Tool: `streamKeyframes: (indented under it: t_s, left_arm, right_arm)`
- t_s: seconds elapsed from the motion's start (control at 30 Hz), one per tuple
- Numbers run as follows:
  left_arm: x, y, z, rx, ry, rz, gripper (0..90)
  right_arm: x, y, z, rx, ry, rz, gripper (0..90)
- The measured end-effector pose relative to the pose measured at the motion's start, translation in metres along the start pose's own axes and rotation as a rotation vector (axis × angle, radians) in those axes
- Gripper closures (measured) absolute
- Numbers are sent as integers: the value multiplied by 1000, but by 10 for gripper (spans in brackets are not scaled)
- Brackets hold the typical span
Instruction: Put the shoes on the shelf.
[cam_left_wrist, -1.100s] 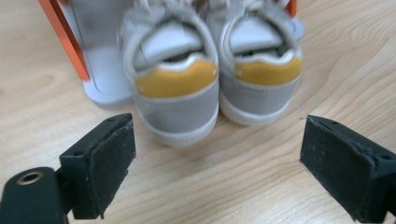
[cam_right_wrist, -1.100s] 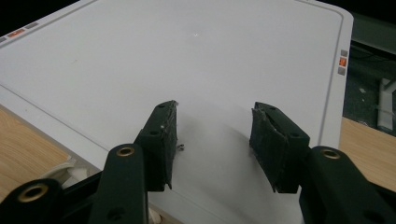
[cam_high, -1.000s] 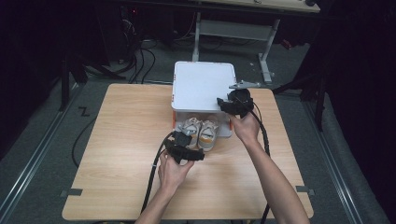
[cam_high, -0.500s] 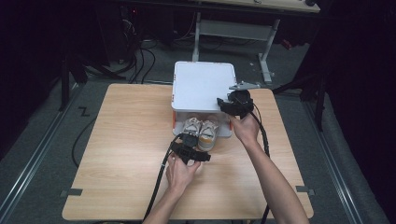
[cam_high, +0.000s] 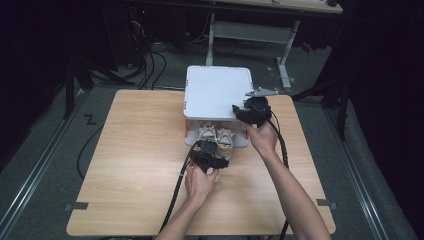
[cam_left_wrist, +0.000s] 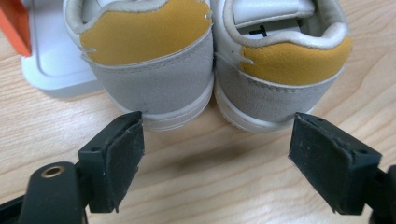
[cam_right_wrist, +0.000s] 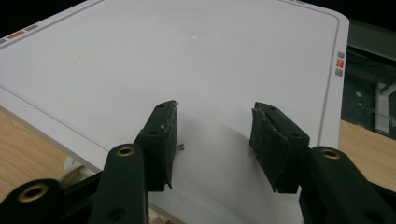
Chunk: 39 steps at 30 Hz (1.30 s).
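two shoes (cam_left_wrist: 210, 70) before open fingers (cam_left_wrist: 119, 158)

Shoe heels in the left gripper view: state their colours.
Mustard yellow above grey suede, white soles, on both shoes; clearest in the left gripper view.

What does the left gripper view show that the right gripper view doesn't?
Left gripper view: two shoe heels, yellow and grey, side by side just beyond the open left tool, nothing between its jaws. Right gripper view: the white lid, broad and flat, under the open right tool. Both share the wooden table and a white container edge.
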<state>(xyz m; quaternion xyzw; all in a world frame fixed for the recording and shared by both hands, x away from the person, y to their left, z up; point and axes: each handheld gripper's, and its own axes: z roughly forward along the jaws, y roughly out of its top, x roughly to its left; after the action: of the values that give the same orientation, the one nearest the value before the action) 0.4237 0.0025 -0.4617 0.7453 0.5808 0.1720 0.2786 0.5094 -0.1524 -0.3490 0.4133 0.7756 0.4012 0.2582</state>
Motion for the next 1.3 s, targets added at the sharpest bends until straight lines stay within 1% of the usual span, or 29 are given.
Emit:
streamKeyframes:
  t_s: [0.1, 0.17, 0.23, 0.33, 0.43, 0.53, 0.57, 0.63, 0.7, 0.77, 0.83, 0.87, 0.9, 1.07, 1.1, 1.13, 1.2, 1.23, 1.3]
  left_arm:
    - [-2, 5, 4, -9, -4, -17, 193]
    - [-3, 8, 7, -21, -7, -42, 199]
    - [-5, 12, 10, -11, 0, -33, 200]
    - [-7, 18, 16, -27, -4, -53, 201]
    - [-6, 22, 22, -43, -6, -65, 205]
    - [-4, 27, 27, -58, -8, -75, 215]
    - [-4, 28, 28, -62, -2, -83, 219]
    - [-3, 30, 31, -72, -5, -76, 226]
    - [-2, 32, 34, -88, -5, -82, 233]
    - [-1, 32, 37, -103, -16, -96, 241]
    - [1, 33, 41, -116, -7, -113, 249]
    - [1, 33, 42, -119, -12, -122, 251]
    - [0, 34, 44, -123, -4, -132, 253]
    - [-1, 38, 49, -142, 4, -120, 257]
    - [-1, 39, 50, -139, 19, -125, 257]
    - [-1, 40, 50, -141, 15, -120, 257]
    - [-2, 43, 52, -146, 23, -132, 257]
    - [-2, 43, 53, -147, 33, -129, 257]
    - [-1, 44, 55, -156, 34, -132, 257]
  right_arm:
    - [0, 0, 0, 0, 0, -3, 510]
    - [0, 0, 0, 0, 0, -2, 510]
    - [0, 0, 0, -1, 2, -1, 510]
    - [0, 0, 0, -1, 1, 0, 510]
    - [-1, 0, 0, -1, 5, 0, 510]
    - [-1, 0, 0, -1, 7, 4, 510]
    - [-1, 0, 0, 1, 6, 5, 510]
    - [0, 1, 0, 6, 4, 5, 511]
    - [-1, 1, 0, 10, 4, 6, 511]
    - [0, 1, 0, 10, 3, 4, 511]
    - [0, 1, 0, 7, 2, 3, 511]
    - [0, 1, 0, 5, -1, 2, 511]
    - [0, 1, 0, 4, -2, 2, 511]
    - [1, 1, 0, 9, -6, 6, 512]
    - [1, 1, 0, 10, -6, 5, 512]
    - [1, 1, 0, 11, -6, 5, 512]
    - [1, 1, 0, 11, -8, 4, 512]
    - [1, 1, 0, 12, -8, 5, 514]
    - [1, 1, 0, 12, -5, 3, 523]
